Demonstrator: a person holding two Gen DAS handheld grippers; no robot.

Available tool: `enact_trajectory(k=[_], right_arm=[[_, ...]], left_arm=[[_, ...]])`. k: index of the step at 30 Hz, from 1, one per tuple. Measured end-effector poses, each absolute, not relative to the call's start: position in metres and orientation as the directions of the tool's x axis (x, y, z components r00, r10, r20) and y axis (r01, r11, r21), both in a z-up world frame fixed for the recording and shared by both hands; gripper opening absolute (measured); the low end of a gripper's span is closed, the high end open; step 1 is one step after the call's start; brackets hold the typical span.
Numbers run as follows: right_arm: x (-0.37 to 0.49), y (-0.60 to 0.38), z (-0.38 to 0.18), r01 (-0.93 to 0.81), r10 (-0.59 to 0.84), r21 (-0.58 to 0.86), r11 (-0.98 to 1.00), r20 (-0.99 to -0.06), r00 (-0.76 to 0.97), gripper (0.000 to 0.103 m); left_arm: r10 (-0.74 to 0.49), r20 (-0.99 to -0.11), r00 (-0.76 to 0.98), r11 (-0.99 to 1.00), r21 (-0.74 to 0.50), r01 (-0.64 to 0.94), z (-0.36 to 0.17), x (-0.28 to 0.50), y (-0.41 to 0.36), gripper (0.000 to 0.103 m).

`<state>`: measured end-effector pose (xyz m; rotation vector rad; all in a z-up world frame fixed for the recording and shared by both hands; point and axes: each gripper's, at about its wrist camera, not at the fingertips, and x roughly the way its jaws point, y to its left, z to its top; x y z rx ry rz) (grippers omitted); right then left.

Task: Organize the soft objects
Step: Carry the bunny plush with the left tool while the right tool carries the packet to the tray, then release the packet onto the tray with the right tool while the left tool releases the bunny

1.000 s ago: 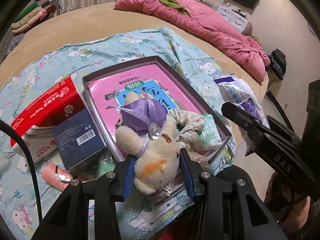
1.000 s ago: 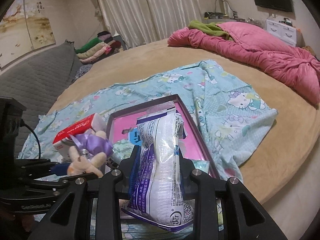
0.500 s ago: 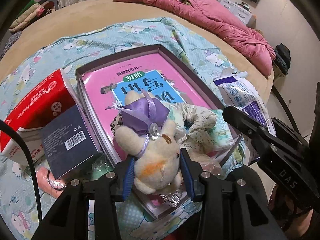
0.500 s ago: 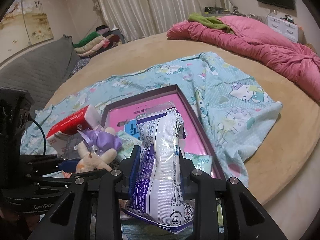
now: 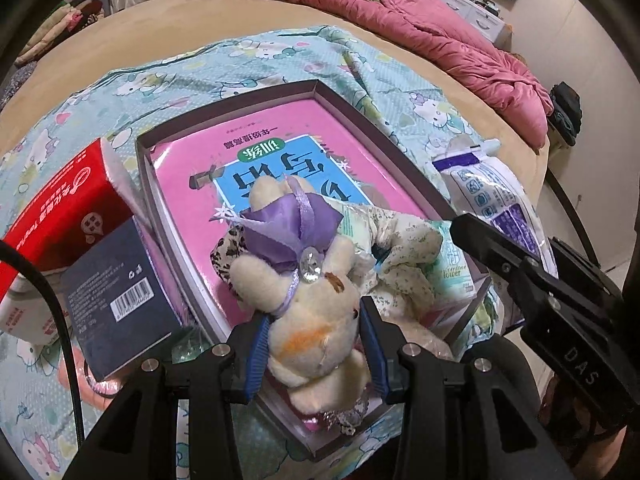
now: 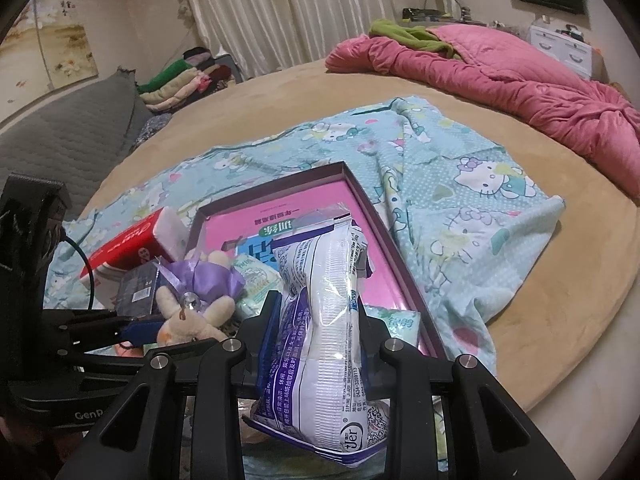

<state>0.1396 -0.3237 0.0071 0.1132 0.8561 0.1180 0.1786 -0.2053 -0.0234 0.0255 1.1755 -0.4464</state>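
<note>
My left gripper (image 5: 316, 338) is shut on a cream plush toy (image 5: 316, 316) with a purple satin bow, held just above the near end of a shallow purple-rimmed box (image 5: 224, 98) that has a pink book inside. A floral fabric piece (image 5: 404, 248) and a pale green tissue pack (image 5: 456, 276) lie in the box beside the toy. My right gripper (image 6: 316, 328) is shut on a white and purple plastic wipes pack (image 6: 324, 304), upright over the box's (image 6: 368, 196) near right side. The toy (image 6: 192, 312) and left gripper (image 6: 132, 330) show at that view's left.
A red tissue box (image 5: 60, 208) and a dark blue carton (image 5: 116, 280) sit left of the box on a cartoon-cat print sheet (image 6: 472, 200). A pink quilt (image 6: 500, 76) is heaped at the far side of the round tan bed; folded clothes (image 6: 180, 80) lie far left.
Both grippers have sunk closer to the box with their loads still gripped; the box and book now look larger in the left wrist view.
</note>
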Motion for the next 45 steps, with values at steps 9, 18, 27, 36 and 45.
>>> enact_trajectory(k=[9, 18, 27, 36, 45], right_arm=[[0.148, -0.322, 0.003, -0.063, 0.144, 0.135, 0.989, -0.758, 0.637, 0.032], [0.163, -0.315, -0.012, -0.083, 0.163, 0.142, 0.986, -0.783, 0.6, 0.033], [0.171, -0.316, -0.028, -0.064, 0.154, 0.142, 0.988, -0.812, 0.563, 0.034], [0.173, -0.318, -0.037, -0.049, 0.158, 0.158, 0.986, -0.821, 0.549, 0.036], [0.172, -0.318, -0.037, -0.043, 0.162, 0.165, 0.985, -0.819, 0.55, 0.037]], left_arm=[[-0.323, -0.899, 0.295, 0.914, -0.216, 0.344, -0.031, 0.182, -0.206, 0.042], [-0.324, -0.9, 0.292, 0.913, -0.217, 0.345, -0.032, 0.182, -0.206, 0.042], [-0.319, -0.907, 0.276, 0.911, -0.213, 0.354, -0.037, 0.181, -0.208, 0.042], [-0.323, -0.905, 0.276, 0.909, -0.216, 0.356, -0.037, 0.181, -0.207, 0.042], [-0.322, -0.906, 0.275, 0.907, -0.213, 0.362, -0.037, 0.182, -0.209, 0.042]])
